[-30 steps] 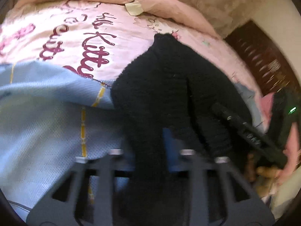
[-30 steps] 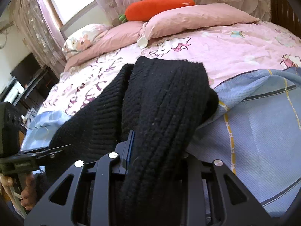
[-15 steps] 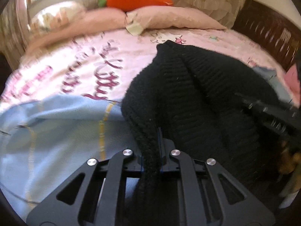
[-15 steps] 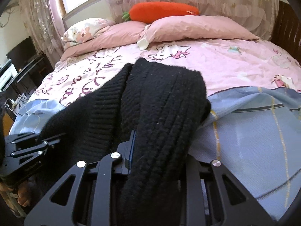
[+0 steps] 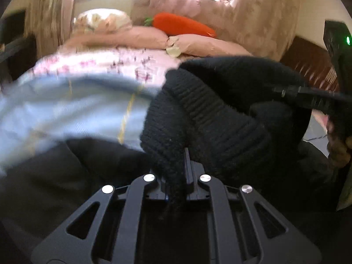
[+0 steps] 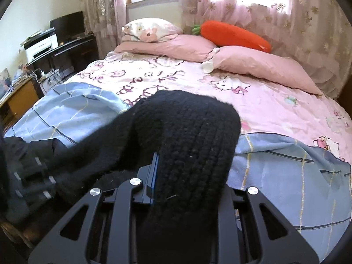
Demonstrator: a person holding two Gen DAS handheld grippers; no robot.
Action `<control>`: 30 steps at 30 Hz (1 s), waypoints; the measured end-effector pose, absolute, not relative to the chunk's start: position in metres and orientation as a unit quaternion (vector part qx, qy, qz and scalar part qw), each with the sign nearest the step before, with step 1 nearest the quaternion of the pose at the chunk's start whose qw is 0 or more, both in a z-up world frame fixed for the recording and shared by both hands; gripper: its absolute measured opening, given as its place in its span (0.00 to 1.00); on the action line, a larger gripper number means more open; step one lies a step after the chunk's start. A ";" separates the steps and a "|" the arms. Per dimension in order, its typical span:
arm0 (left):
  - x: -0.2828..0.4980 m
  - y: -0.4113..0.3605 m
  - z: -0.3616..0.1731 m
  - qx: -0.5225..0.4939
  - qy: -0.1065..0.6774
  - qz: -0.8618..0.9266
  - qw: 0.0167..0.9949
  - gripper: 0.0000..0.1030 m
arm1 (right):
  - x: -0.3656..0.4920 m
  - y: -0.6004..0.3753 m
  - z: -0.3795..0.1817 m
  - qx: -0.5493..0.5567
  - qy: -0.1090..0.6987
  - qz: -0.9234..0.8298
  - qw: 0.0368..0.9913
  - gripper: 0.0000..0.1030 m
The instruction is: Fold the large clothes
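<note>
In the left wrist view, the blue sheet [image 5: 72, 107] lies blurred at 9 o'clock over the pink bed [image 5: 105, 62], with dark cloth below it. The left gripper [image 5: 176, 176] sits at 6 o'clock, its jaws pinched tight on a fold of the black sweater [image 5: 220, 114], which bulges up from the fingers toward 2 o'clock. At 12 o'clock the carrot pillow [image 5: 182, 25] rests on pink pillows [image 5: 204, 46]. At 3 o'clock the right gripper's body with a green light reaches into the knit, a hand below it. In the right wrist view, a desk [image 6: 66, 48] with a monitor [image 6: 68, 25] and printer [image 6: 40, 45] stands at 10 o'clock, the left gripper is a blur at 8 o'clock, and the right gripper [image 6: 176, 176] at 6 o'clock is clamped on the sweater [image 6: 189, 136], which drapes over its fingers and trails toward 8 o'clock, held up above the sheet [image 6: 297, 176]. No containers show in either view.
</note>
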State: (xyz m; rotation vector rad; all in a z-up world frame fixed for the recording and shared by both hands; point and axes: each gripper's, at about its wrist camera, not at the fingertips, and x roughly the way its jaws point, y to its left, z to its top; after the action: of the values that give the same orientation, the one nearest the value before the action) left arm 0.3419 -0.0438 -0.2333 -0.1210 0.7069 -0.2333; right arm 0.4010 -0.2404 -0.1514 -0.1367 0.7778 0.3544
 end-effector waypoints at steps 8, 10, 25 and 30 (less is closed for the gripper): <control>0.355 -0.023 -0.243 -0.138 0.347 -0.171 0.912 0.09 | 0.388 -0.222 -0.144 -0.101 0.416 0.096 0.899 0.24; 0.359 -0.024 -0.242 -0.137 0.351 -0.174 0.910 0.09 | 0.371 -0.219 -0.146 -0.105 0.407 0.080 0.904 0.23; 0.353 -0.040 -0.236 -0.084 0.346 -0.174 0.918 0.09 | 0.275 -0.257 -0.203 0.069 0.307 0.071 0.946 0.23; 0.306 -0.053 -0.215 -0.001 0.328 -0.136 0.935 0.09 | 0.247 -0.242 -0.187 0.036 0.312 0.040 0.948 0.23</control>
State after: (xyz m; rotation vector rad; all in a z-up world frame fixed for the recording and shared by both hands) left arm 0.3065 -0.0530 -0.2147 -0.0023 0.6710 -0.2785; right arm 0.2474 -0.2421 -0.1868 0.0736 0.6358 0.0821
